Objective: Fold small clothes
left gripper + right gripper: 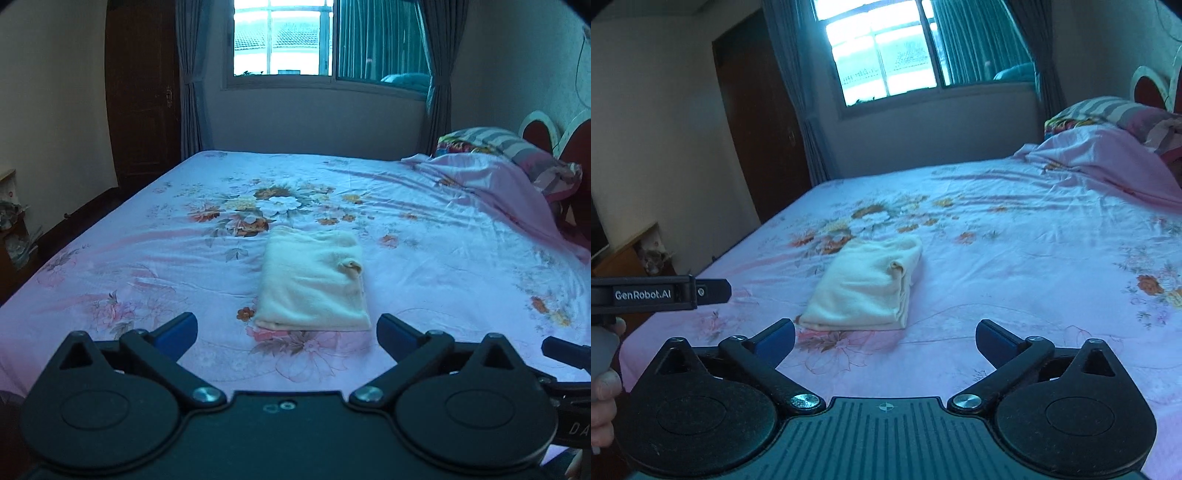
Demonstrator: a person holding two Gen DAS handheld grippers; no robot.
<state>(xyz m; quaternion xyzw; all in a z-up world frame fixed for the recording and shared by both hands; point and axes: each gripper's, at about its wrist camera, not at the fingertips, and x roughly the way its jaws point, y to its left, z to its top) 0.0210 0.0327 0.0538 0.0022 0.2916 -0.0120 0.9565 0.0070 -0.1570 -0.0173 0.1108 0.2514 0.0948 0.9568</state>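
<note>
A cream garment (313, 282) lies folded into a neat rectangle on the pink floral bedsheet (443, 240), in the middle of the bed. My left gripper (287, 330) is open and empty, hovering just short of the fold's near edge. In the right wrist view the same folded garment (866, 286) lies ahead and to the left on the bedsheet (1034, 258). My right gripper (885, 338) is open and empty, a little short of it and to its right. The left gripper's body (657, 293) shows at the left edge of the right wrist view.
Pillows and a bunched pink cover (509, 166) lie at the bed's right end by the headboard (569, 140). A window (284, 37) with curtains is behind the bed. A dark wooden wardrobe (144, 92) and a low cabinet (14, 221) stand at the left.
</note>
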